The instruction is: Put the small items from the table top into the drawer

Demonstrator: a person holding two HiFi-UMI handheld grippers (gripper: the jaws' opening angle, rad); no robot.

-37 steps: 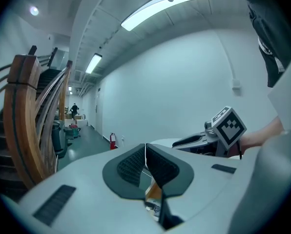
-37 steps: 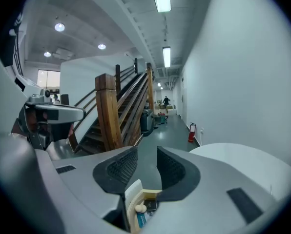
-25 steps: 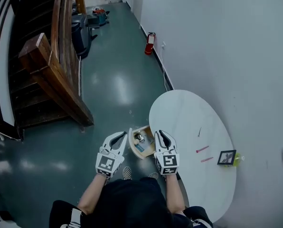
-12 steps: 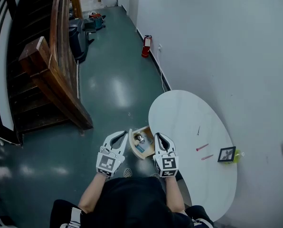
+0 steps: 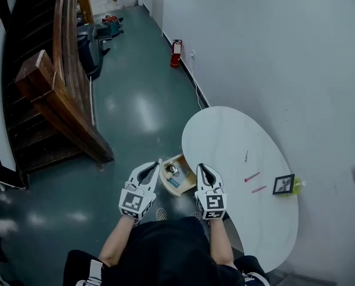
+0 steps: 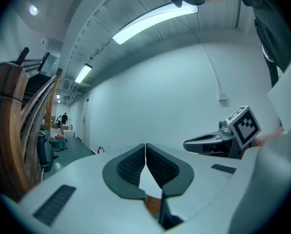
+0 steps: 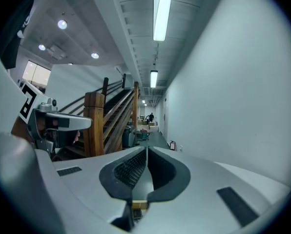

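Beside the white table (image 5: 225, 142), above green floor (image 5: 142, 112), left gripper (image 5: 155, 166) and right gripper (image 5: 202, 168) show fingers together.

Drawer (image 5: 164, 180) contents too small to identify, thin dark item (image 5: 246, 156) on table (image 5: 225, 142) likewise, staircase (image 5: 46, 100) cropped at left

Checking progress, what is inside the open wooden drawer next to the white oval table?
The open light wooden drawer holds a small shiny metallic item near its far end. Its right part is covered by the white oval table top, so anything there cannot be seen.
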